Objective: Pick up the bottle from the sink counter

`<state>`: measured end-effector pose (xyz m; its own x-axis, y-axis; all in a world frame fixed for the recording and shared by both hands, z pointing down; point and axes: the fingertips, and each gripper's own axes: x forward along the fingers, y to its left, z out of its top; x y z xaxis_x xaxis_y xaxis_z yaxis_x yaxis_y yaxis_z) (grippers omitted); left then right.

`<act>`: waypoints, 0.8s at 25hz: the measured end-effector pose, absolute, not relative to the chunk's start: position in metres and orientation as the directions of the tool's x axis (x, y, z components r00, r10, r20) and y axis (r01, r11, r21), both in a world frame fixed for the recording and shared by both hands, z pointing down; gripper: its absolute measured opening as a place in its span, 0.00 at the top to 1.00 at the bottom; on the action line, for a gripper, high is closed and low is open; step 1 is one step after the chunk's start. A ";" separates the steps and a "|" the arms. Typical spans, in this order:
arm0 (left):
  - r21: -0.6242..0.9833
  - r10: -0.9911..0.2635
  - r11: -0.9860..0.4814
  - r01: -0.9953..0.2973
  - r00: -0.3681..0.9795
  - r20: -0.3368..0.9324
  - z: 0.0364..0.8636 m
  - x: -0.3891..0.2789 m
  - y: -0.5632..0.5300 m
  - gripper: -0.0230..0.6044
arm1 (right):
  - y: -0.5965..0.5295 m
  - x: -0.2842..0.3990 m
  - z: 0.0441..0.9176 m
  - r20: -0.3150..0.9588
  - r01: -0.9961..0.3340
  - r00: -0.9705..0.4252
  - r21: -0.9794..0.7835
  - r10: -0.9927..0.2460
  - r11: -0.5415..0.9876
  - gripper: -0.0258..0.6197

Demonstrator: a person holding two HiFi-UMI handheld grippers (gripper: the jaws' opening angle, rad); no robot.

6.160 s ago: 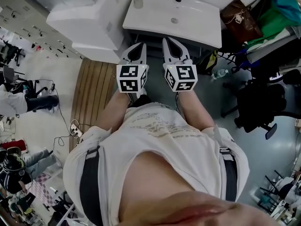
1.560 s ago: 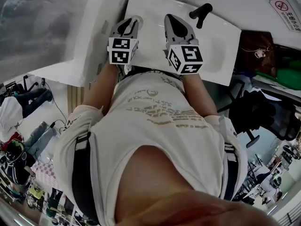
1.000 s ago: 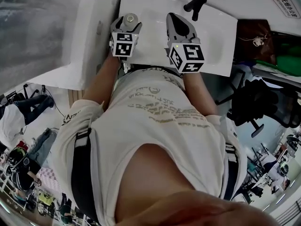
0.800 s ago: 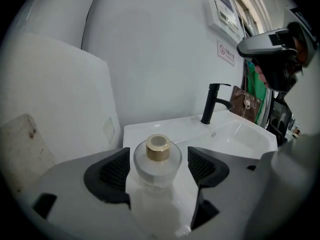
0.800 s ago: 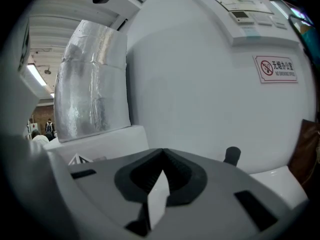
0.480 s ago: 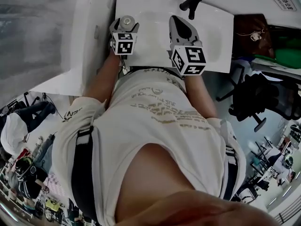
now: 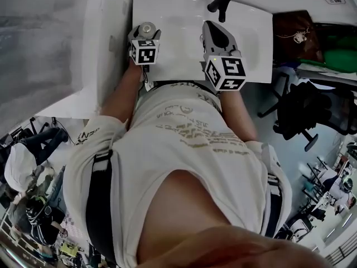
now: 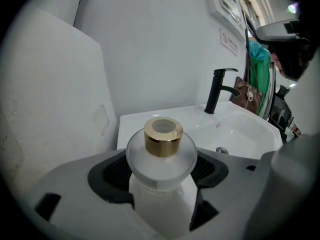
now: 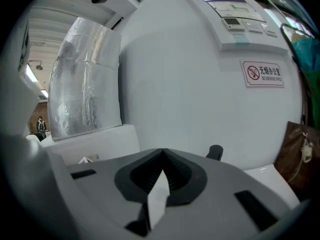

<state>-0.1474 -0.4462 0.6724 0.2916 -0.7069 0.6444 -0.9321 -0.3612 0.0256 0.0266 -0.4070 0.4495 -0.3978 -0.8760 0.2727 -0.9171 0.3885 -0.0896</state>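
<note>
Between the wide jaws of my left gripper (image 8: 161, 171) the bottle (image 8: 162, 154) stood upright, pads not yet pressing. My right gripper (image 9: 160, 156) was shut, empty.

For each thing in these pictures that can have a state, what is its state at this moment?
bottle: upright, gold cap on.
left gripper: jaws wide apart, the bottle between them.
right gripper: jaws together, nothing held.
faucet: no water running.
sink: basin empty.
</note>
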 end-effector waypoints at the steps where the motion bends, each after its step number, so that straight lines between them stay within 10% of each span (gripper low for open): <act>1: 0.033 -0.703 -0.355 -0.934 0.290 0.650 0.672 -0.148 -0.446 0.41 | -0.407 0.027 0.449 0.271 -0.917 -0.398 -0.088 -0.876 0.389 0.92; 20: 0.068 -0.762 -0.284 -0.956 0.268 0.590 0.611 -0.148 -0.441 0.41 | -0.405 0.027 0.453 0.252 -0.906 -0.423 -0.086 -0.870 0.416 0.92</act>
<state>-0.1483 -0.4406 0.6112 0.2681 -0.7617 0.5899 -0.9565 -0.2837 0.0683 0.0267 -0.4045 0.4530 -0.4232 -0.8703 0.2520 -0.9055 0.4156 -0.0857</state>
